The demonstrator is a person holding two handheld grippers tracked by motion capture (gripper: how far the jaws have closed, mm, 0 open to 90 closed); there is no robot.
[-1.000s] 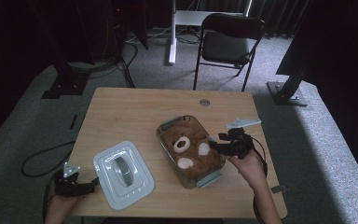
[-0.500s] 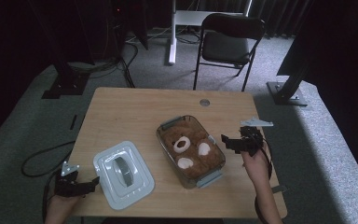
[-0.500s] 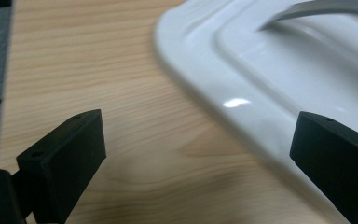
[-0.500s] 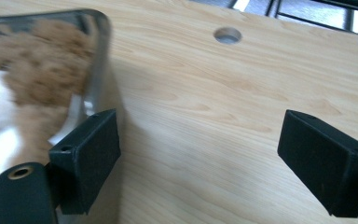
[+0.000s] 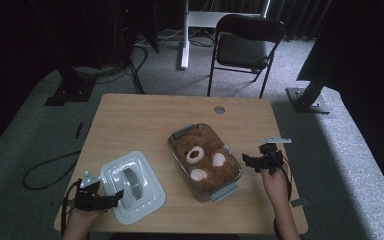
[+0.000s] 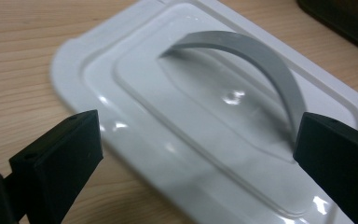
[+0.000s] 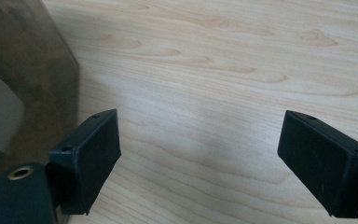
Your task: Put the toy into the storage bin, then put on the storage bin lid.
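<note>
A clear rectangular dish (image 5: 205,162) sits near the middle of the wooden table (image 5: 145,120), set at an angle, with grey clips at its 11 o'clock and 5 o'clock ends. Inside lies a brown plush toy (image 5: 215,172) with three white patches facing up; it takes up most of the dish. The white lid (image 5: 130,186) with a grey arched handle (image 5: 130,182) lies flat on the table at the dish's 8 o'clock, well apart from it. The left gripper (image 5: 114,196) is at the lid's near edge, jaws wide apart over the lid and gripping nothing; its own view shows the handle (image 6: 251,65) between them. The right gripper (image 5: 247,162) hovers just beside the dish at its 3 o'clock, jaws wide and empty over bare wood.
</note>
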